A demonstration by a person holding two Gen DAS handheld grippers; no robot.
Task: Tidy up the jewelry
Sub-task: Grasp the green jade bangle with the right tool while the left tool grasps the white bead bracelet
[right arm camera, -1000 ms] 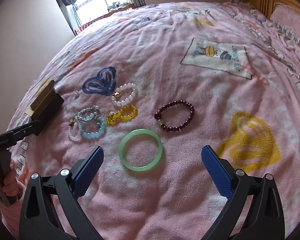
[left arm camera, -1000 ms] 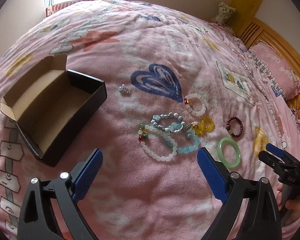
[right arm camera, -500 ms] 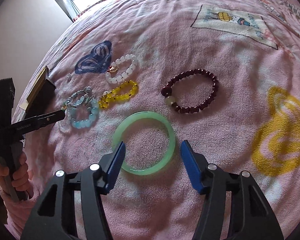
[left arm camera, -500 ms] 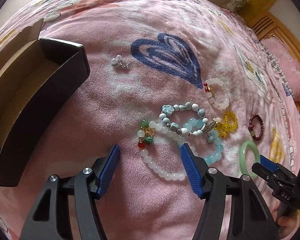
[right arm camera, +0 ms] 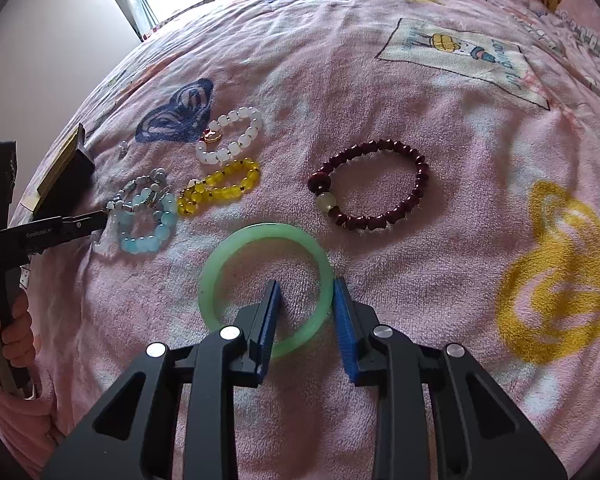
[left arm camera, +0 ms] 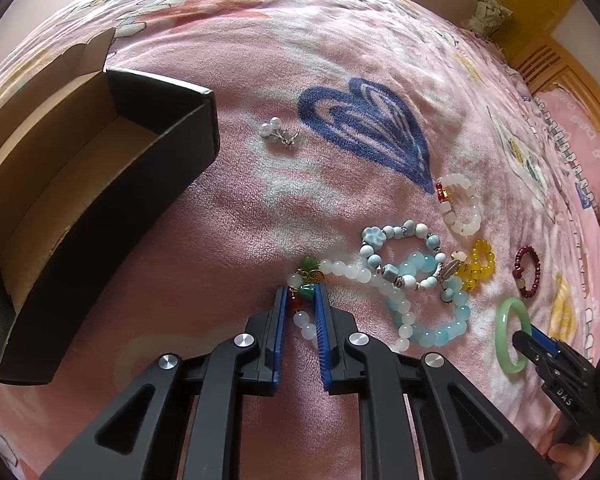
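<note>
My left gripper (left arm camera: 300,300) is nearly closed around the white bead bracelet (left arm camera: 352,276) at its red and green charm end; the beads sit between the blue pads. My right gripper (right arm camera: 304,292) straddles the right side of the green jade bangle (right arm camera: 220,264), one finger inside the ring, one outside, a gap still showing. The bangle (left arm camera: 504,336) also shows in the left wrist view. An open black box (left arm camera: 172,152) lies at the left.
On the pink blanket lie a light blue bead bracelet (left arm camera: 440,332), a blue-and-white bracelet (left arm camera: 400,236), a yellow one (right arm camera: 220,188), a white one (right arm camera: 236,136), a dark red one (right arm camera: 380,200) and pearl earrings (left arm camera: 276,132). A wooden headboard (left arm camera: 556,76) is far right.
Both grippers moved down and forward onto the blanket and narrowed. The left closed around the white bracelet's charm end; the right closed in around the bangle's rim.
</note>
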